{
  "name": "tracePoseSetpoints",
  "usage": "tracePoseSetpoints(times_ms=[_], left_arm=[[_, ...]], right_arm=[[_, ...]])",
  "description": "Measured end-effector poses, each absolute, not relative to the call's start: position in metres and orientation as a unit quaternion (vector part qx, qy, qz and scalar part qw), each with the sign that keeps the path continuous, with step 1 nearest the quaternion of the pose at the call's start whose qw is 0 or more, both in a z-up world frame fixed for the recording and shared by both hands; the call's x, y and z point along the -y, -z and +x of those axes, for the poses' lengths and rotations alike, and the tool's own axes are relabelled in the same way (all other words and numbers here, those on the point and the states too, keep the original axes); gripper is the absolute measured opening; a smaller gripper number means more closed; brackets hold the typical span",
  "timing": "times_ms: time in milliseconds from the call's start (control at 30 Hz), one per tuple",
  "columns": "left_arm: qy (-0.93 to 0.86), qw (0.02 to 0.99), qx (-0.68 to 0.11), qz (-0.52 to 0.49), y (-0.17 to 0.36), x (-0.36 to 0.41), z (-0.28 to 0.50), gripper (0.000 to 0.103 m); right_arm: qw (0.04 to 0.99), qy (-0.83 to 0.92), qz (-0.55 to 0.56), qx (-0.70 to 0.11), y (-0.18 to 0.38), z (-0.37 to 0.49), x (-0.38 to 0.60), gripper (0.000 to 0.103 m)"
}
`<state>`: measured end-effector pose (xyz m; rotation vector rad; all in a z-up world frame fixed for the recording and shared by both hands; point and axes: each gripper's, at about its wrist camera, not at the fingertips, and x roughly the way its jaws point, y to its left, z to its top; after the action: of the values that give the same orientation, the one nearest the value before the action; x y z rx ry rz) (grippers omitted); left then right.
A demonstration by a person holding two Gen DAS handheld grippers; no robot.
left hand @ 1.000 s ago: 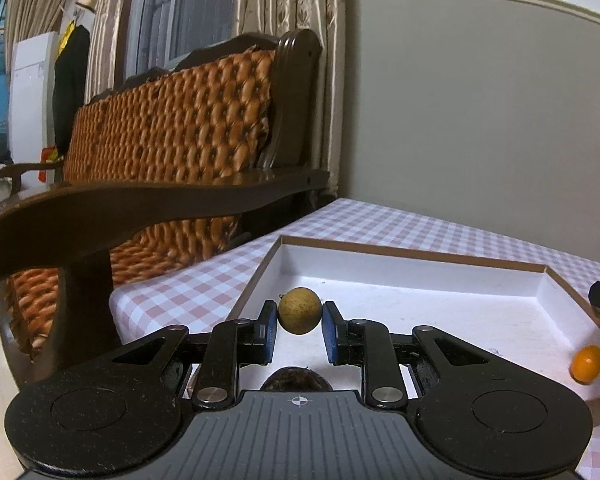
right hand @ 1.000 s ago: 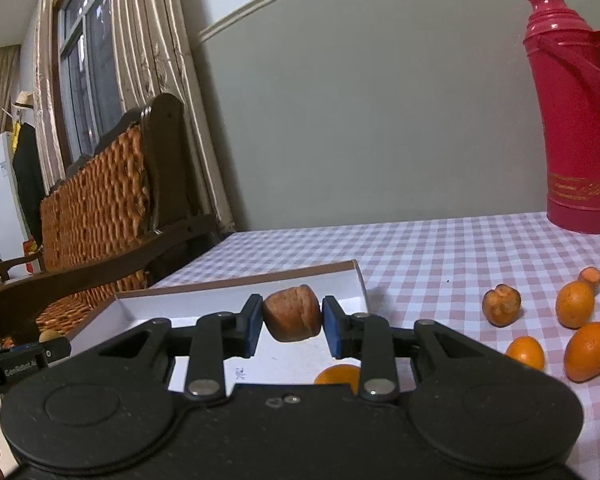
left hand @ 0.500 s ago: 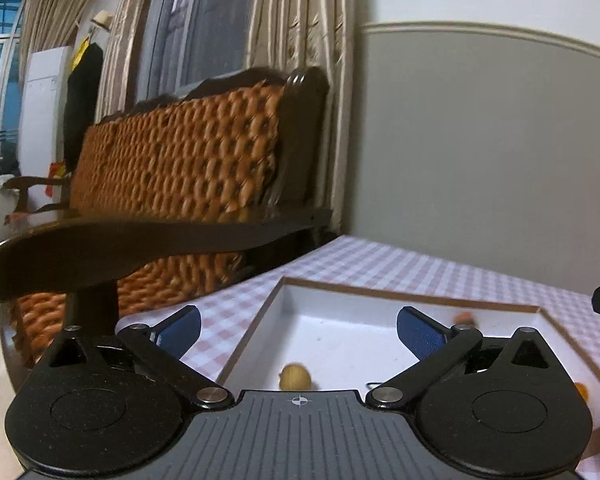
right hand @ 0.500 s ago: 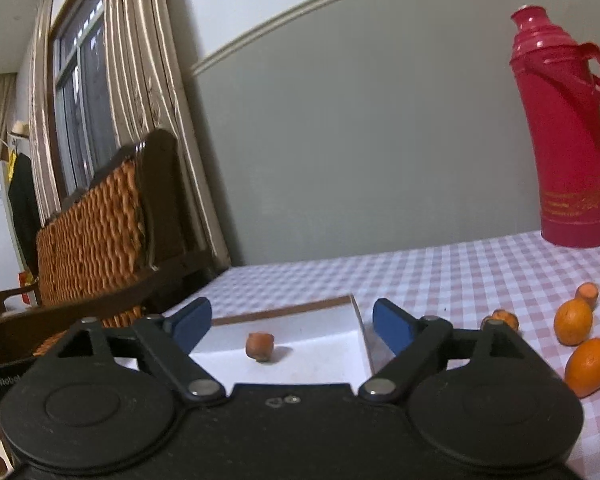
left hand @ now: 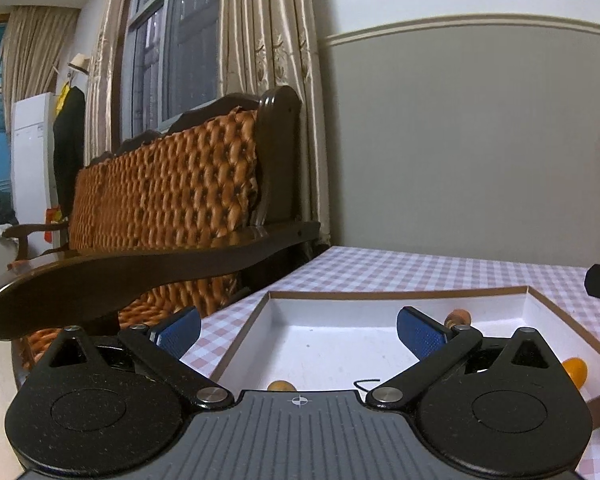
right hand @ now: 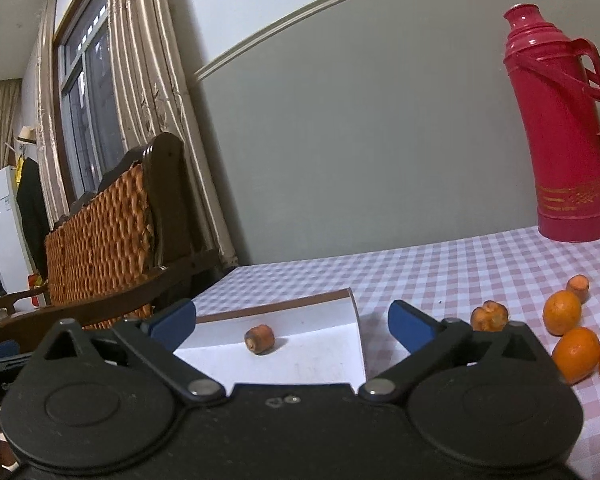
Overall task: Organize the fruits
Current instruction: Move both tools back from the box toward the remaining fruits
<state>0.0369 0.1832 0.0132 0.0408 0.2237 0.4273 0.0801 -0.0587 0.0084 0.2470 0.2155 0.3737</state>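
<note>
While both claws hung over the shallow box, the scene stood thus:
Left gripper [left hand: 298, 330]: jaws spread as wide as they went, nothing between the blue pads [left hand: 420, 338], nothing held.
Right gripper [right hand: 292, 324]: jaws opening, already wide apart, nothing pressed between them.
Yellow-brown fruit [left hand: 281, 385]: on the box floor at its near edge, half hidden behind the left gripper's body.
Orange fruit in box [left hand: 576, 372]: by the near right corner of the box, close to its right wall.
White box [left hand: 380, 294]: brown-rimmed, low-walled, on the checked tablecloth [left hand: 420, 270] at the table's left edge beside the wooden bench.
Brown stub fruit [right hand: 260, 339]: lying on its side on the white floor toward the far wall of the box, free of both grippers.
Loose fruit: a wrinkled brown one [right hand: 489, 316] on the cloth just right of the box; three oranges [right hand: 562, 312] and a small cut orange piece [right hand: 578, 286] further toward the table's right edge.
Red thermos [right hand: 560, 128]: upright at the far right of the table, near the wall.
Wooden bench [left hand: 172, 208]: woven orange back, dark armrest, standing off the table's left edge before the curtains [left hand: 268, 40].
</note>
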Motion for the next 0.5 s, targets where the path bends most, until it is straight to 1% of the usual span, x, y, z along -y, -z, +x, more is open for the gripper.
tracePoseSetpoints(times_ms=[333, 500], left_arm=[[-0.204, 0.970, -0.125, 0.026, -0.010, -0.173, 0.031, 0.103], [-0.196, 0.973, -0.121, 0.022, -0.013, -0.167, 0.024, 0.103]], right_arm=[[0.965, -0.184, 0.139, -0.129, -0.007, 0.077, 0.067, 0.097], [0.972, -0.178, 0.096, -0.120, -0.010, 0.067, 0.064, 0.097]])
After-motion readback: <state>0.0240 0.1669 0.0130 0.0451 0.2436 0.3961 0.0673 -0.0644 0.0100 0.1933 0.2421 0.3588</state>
